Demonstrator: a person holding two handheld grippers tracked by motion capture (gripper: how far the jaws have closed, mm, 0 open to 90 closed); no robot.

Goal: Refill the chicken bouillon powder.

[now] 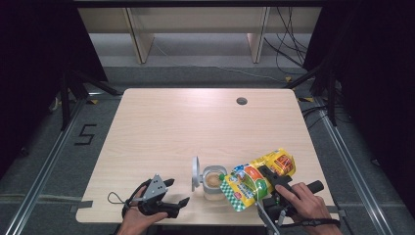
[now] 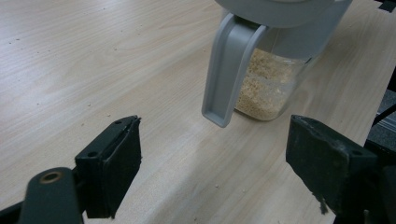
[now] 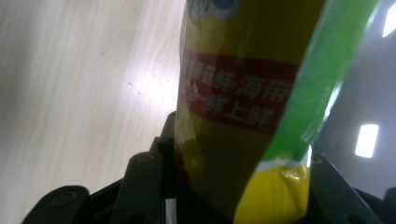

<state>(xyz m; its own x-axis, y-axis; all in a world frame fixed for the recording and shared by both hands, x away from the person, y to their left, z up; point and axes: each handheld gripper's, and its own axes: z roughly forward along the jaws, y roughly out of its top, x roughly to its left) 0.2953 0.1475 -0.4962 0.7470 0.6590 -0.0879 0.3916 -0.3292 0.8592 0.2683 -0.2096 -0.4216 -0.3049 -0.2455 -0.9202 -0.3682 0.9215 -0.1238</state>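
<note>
High view: the right claw (image 1: 266, 183) clamps a yellow and green packet (image 1: 257, 177) near the bench's (image 1: 186, 127) front right corner. The packet lies tilted, its lower end dipping toward the left over the mouth of a clear jar (image 1: 214, 182) that stands on the bench just beside it. The jar's grey lid (image 1: 195, 173) is flipped up on the jar's left side, and pale granules show inside. The person's right hand (image 1: 306, 200) wraps the claw's handle at the bench's front edge.

The left claw (image 1: 171, 196) rests low over the bench to the left of the jar, apart from it, jaws spread with nothing between them; the left hand (image 1: 139, 215) holds it from below.

In the left gripper view the two black jaws stand wide on either side, and the jar (image 2: 266, 84) sits ahead between them, untouched, with its grey lid flap (image 2: 229, 70) hanging down in front and the granules visible through the clear wall.

In the right gripper view the packet (image 3: 243, 102) is pinched between the jaws, a red band of white characters across its yellow face and a green strip along one edge.
</note>
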